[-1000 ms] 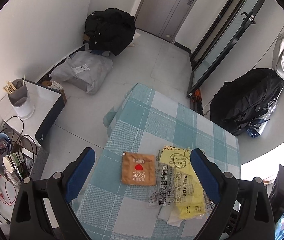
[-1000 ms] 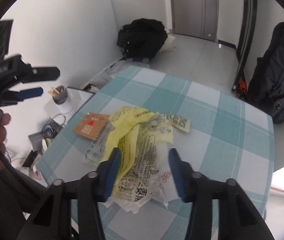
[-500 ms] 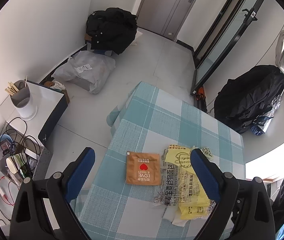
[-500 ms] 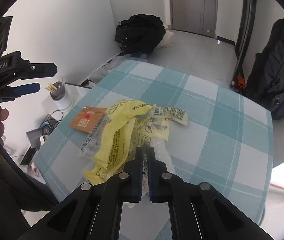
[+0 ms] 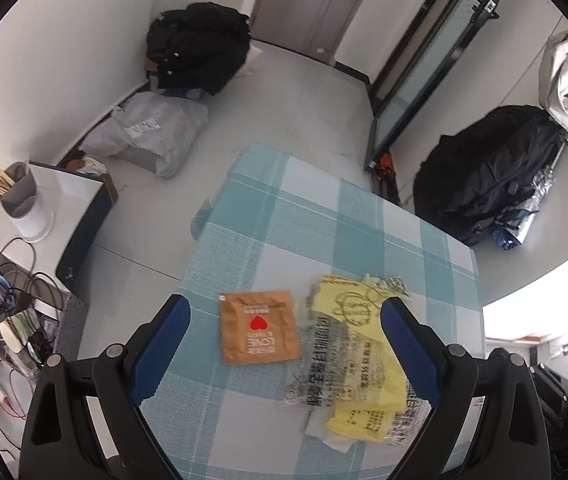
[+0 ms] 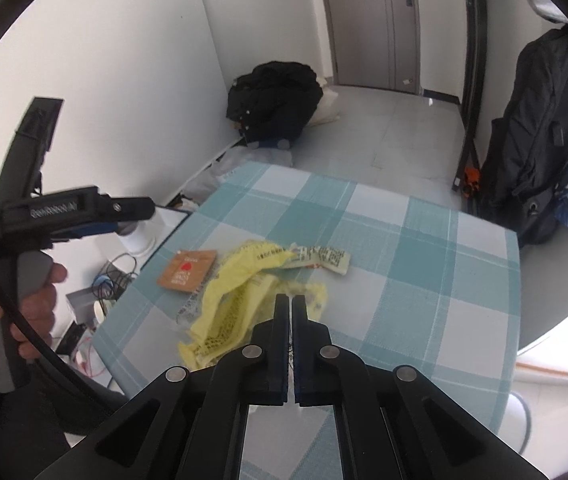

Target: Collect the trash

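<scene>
Two tongs were in view over a surface covered with a teal-and-white checked cloth. The right tongs were clenched, their dark pads pressed together on the near edge of a crumpled pile of wrappers; whether the pinched piece was the yellow plastic bag or a clear film lying with it could not be told, since the pile was blurred there. The left tongs stood released, their blue pads wide apart and grasping nothing, hovering above the near left part of the surface. Between those pads lay a brown paper sachet with a red heart, flat on the cloth and just beside the pile's left edge. The yellow bag and a clear printed wrapper overlapped in a loose heap near the front of the surface, with a narrow printed strip poking out on the far side. In the right wrist view a hand gripped the handle of the left tongs, off the surface's left edge. On the floor beyond sat a black coat and a grey parcel bag.
</scene>
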`<move>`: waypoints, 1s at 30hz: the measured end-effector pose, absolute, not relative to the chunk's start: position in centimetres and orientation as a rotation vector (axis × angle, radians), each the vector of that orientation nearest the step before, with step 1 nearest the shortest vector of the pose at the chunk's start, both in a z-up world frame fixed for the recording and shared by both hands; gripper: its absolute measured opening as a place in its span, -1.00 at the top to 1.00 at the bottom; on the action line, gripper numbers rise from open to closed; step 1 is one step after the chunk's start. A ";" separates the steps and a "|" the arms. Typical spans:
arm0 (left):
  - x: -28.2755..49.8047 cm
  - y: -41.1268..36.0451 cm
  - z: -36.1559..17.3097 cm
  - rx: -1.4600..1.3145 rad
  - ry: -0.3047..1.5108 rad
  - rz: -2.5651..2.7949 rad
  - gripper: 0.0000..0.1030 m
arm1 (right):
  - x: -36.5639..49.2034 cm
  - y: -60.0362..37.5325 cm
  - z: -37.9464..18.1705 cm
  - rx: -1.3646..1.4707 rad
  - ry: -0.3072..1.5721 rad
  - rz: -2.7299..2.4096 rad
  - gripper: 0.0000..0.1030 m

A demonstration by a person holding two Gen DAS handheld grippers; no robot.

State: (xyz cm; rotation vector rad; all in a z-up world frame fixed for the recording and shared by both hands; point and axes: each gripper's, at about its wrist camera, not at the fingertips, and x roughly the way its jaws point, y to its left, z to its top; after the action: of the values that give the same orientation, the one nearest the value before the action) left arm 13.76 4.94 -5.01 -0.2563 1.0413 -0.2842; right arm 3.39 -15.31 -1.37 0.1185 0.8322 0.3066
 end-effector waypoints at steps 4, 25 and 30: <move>14.2 3.3 -6.1 -0.267 1.120 -0.386 -0.83 | 3.2 -16.0 -0.7 0.107 0.805 0.302 0.99; 15.0 -2.2 -10.1 -0.043 1.258 -0.319 -0.83 | 2.6 -18.9 -5.3 0.236 0.905 0.314 0.13; 15.1 -2.7 -10.5 -0.039 1.270 -0.333 -0.26 | 2.8 -19.4 -6.0 0.275 0.931 0.315 0.13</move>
State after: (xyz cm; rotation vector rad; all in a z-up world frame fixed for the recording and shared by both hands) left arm 15.12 -2.68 -10.47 -0.0387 1.2696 -0.3328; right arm 2.85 -19.42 -5.97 0.2748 0.9314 0.3152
